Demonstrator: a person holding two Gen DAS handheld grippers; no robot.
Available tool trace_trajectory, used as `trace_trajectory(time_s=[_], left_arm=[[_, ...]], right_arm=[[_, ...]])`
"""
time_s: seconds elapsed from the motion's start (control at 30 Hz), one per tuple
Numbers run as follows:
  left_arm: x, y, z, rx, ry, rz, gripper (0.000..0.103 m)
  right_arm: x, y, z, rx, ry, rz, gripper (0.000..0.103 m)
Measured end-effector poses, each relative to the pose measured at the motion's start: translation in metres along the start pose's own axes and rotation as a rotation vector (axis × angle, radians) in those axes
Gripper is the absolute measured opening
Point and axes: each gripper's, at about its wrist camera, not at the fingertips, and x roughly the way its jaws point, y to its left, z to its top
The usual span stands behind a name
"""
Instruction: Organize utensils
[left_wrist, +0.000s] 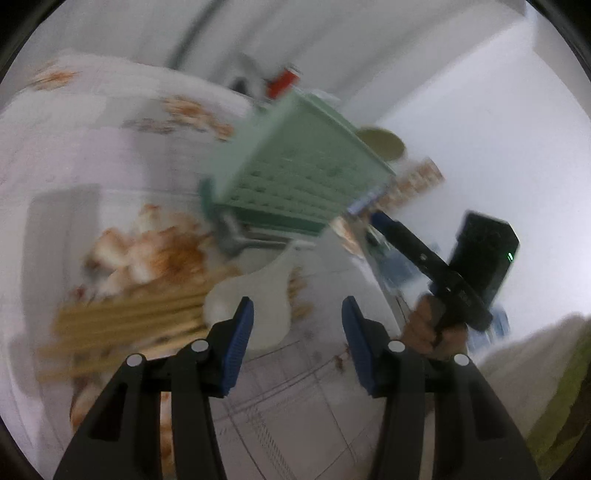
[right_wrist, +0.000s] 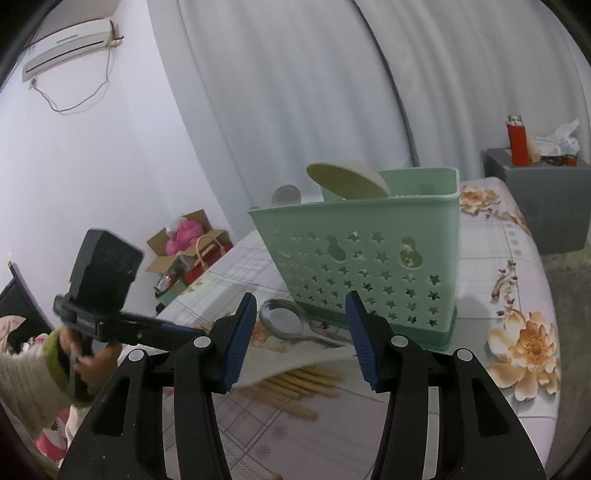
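Note:
A green perforated utensil basket (right_wrist: 369, 258) stands on the floral tablecloth; a beige round utensil (right_wrist: 347, 181) sticks out of its top. The basket also shows, blurred, in the left wrist view (left_wrist: 295, 173). A metal spoon (right_wrist: 288, 321) lies on a white spoon (right_wrist: 295, 362) in front of the basket, over several wooden chopsticks (right_wrist: 295, 387). In the left wrist view the white spoon (left_wrist: 258, 302) and chopsticks (left_wrist: 129, 325) lie just beyond my left gripper (left_wrist: 297, 317), which is open and empty. My right gripper (right_wrist: 301, 314) is open and empty, above the spoons.
The table (right_wrist: 517, 295) has a floral cloth. A grey box (right_wrist: 535, 199) with a red flask (right_wrist: 517, 140) stands at the back right. Cardboard boxes (right_wrist: 192, 247) sit on the floor at left. The left hand-held gripper (right_wrist: 110, 314) shows in the right view.

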Motion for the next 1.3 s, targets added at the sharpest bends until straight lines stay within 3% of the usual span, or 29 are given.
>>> trace_trajectory(time_s=[0.1,0.23,0.33,0.43,0.7,1.0,1.17,1.3], left_arm=[[-0.008,0.01,-0.017,-0.134,-0.081,0.045,0.047],[-0.008,0.018,-0.043,-0.275,-0.126,0.085,0.047],[-0.005,0.019,-0.052,-0.335,-0.16,0.094,0.047],[0.006,0.021,-0.056,-0.374,-0.144,0.119,0.047],[0.022,0.016,-0.053,-0.375,-0.151,0.229,0.044],[0.039,0.021,-0.048,-0.422,-0.178,0.268,0.01],[0.024,0.017,-0.055,-0.387,-0.214,0.249,0.004],[-0.001,0.017,-0.068,-0.354,-0.235,0.281,0.003]], right_arm=[[-0.001,0.0,0.0,0.004,-0.003,0.001,0.048],[0.001,0.0,-0.001,0.013,-0.001,0.008,0.048],[0.004,0.001,-0.002,0.016,0.018,0.018,0.048],[0.006,0.005,-0.002,0.016,0.028,0.029,0.048],[0.008,0.018,0.0,0.001,0.031,0.028,0.048],[0.008,0.034,0.001,-0.037,0.038,0.014,0.048],[0.018,0.05,0.007,-0.131,0.066,-0.052,0.048],[0.044,0.063,0.011,-0.239,0.143,-0.097,0.048]])
